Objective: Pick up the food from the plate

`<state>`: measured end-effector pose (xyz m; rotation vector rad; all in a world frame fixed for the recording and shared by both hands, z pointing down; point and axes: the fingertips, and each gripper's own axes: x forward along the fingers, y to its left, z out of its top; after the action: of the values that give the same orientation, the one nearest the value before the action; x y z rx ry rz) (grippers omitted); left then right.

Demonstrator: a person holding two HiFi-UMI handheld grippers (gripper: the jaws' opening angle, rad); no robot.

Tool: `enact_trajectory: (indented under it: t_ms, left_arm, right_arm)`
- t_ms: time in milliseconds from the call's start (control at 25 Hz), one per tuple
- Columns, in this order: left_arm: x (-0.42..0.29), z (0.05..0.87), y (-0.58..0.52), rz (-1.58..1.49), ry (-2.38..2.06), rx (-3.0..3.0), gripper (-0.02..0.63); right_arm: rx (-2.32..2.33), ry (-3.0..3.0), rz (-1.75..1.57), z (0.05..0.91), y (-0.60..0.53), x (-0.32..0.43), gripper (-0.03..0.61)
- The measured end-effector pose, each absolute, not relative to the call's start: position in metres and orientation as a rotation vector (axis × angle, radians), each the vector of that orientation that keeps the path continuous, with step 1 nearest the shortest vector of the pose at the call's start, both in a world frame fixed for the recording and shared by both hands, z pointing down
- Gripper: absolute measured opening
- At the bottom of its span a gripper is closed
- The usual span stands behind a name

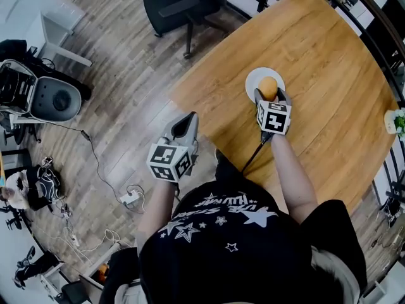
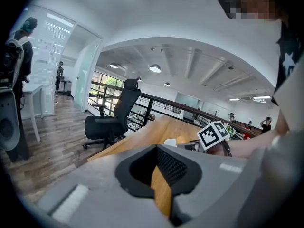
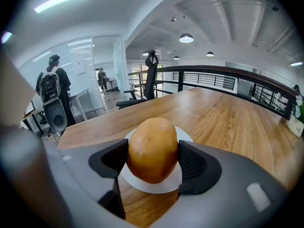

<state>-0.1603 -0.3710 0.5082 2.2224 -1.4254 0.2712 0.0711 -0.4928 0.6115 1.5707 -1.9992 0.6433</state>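
Note:
A round golden-brown piece of food point(image 1: 268, 86) point(image 3: 153, 148) sits on a small white plate point(image 1: 252, 81) point(image 3: 156, 187) on the wooden table point(image 1: 329, 49). My right gripper point(image 1: 269, 95) point(image 3: 153, 159) reaches over the plate's near side, and its two dark pads touch the food on either side, so it is shut on the food, which still rests on the plate. My left gripper point(image 1: 185, 124) point(image 2: 160, 177) hangs off the table's left edge, away from the plate. Its jaws stand a narrow gap apart with nothing between them.
A black office chair point(image 1: 180, 2) point(image 2: 114, 115) stands beyond the table's far left corner. A small potted plant point(image 1: 396, 121) sits at the table's right edge. A railing runs along the far side. Cables and equipment lie on the floor at the left.

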Motion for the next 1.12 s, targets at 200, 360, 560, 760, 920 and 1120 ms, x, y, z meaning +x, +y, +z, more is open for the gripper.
enact_trajectory:
  t_ms: [200,360,560,760,920,1120]
  left_arm:
    - [-0.161,0.501,-0.357,0.241,-1.443,2.230,0.002]
    - [-0.165,0.498,-0.340,0.221,-1.457,2.232,0.002]
    - [-0.172,0.493,-0.317,0.193,-1.481,2.219,0.002]
    - [-0.173,0.489,-0.298,0.181,-1.487,2.223,0.002]
    - [-0.166,0.488,-0.282,0.190,-1.469,2.251,0.002]
    - [-0.166,0.484,-0.257,0.168,-1.478,2.254,0.002]
  right_arm:
    - [1.573,-2.052,0.582,0.589,-0.488,0.065,0.331]
    - [1.570,-2.093,0.547,0.571,-0.478,0.060,0.331]
    - [1.568,-2.144,0.513,0.548,-0.463,0.054,0.331]
    - [1.561,-2.192,0.498,0.529,-0.447,0.049,0.331]
    - [1.552,-2.208,0.476,0.521,-0.429,0.050,0.331]
    - [1.569,-2.210,0.460,0.512,-0.400,0.059,0.331]
